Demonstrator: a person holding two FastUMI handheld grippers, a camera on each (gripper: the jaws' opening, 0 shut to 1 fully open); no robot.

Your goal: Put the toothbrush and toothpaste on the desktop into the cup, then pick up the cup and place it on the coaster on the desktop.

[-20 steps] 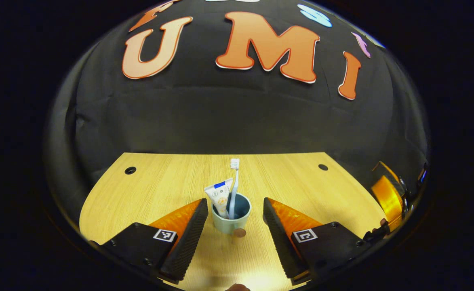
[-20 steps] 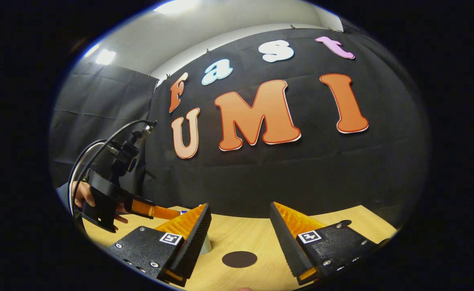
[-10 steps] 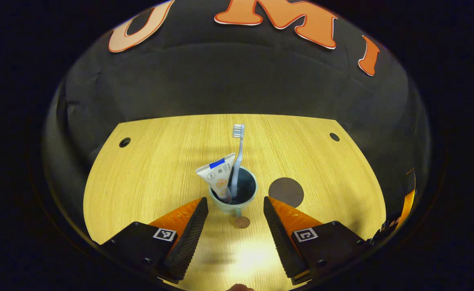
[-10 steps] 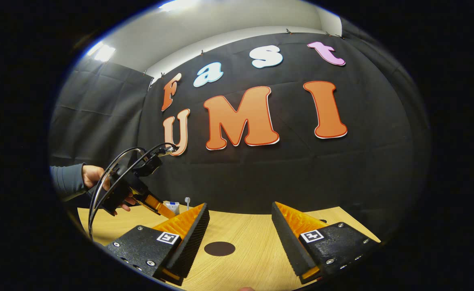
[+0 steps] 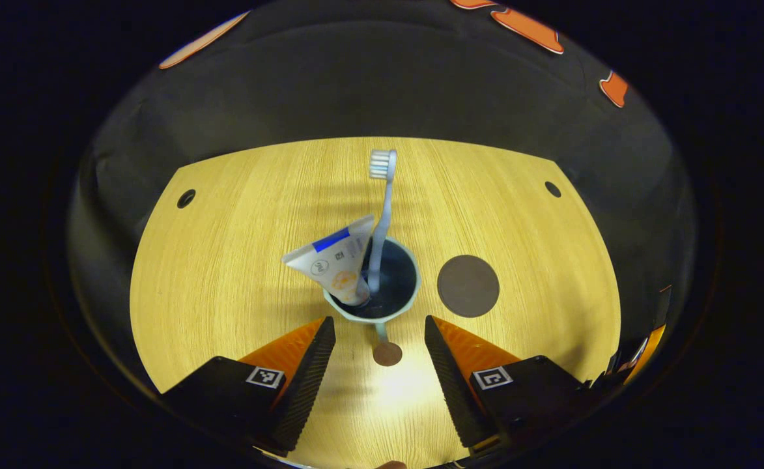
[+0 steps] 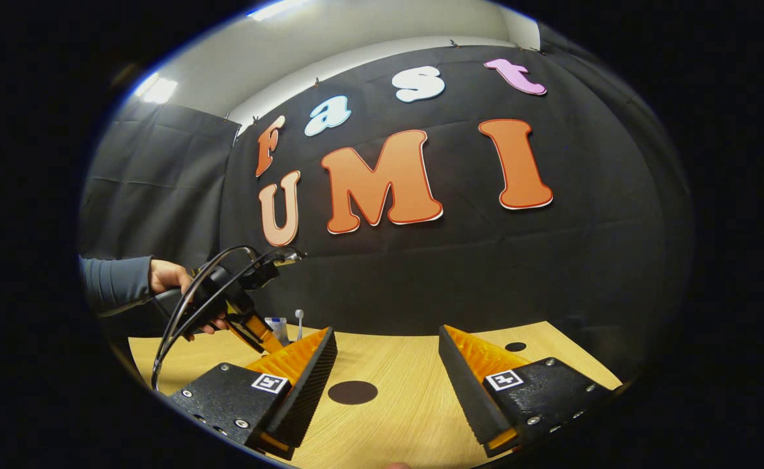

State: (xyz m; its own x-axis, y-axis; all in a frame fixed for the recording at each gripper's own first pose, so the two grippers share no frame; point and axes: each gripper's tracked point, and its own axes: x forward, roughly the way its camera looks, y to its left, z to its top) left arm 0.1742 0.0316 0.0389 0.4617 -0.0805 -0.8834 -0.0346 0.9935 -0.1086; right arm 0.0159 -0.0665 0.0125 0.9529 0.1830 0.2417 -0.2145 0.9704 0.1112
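We see one pale-green cup (image 5: 374, 296) mid-desk on the light wooden desktop (image 5: 225, 273), bare wood around it; inside, one blue toothbrush (image 5: 382, 215), one white toothpaste tube (image 5: 333, 260); one round dark coaster (image 5: 467, 286) beside; left gripper (image 5: 380, 339) and right gripper (image 6: 387, 355) both released, grasping nothing.

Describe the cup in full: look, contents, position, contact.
The cup is pale green outside, dark blue-grey inside, with a small handle toward the camera. It stands upright on the wooden desktop, holding the toothpaste and toothbrush. It sits left of the dark round coaster, not on it. The open left claw hangs nearby without touching it.
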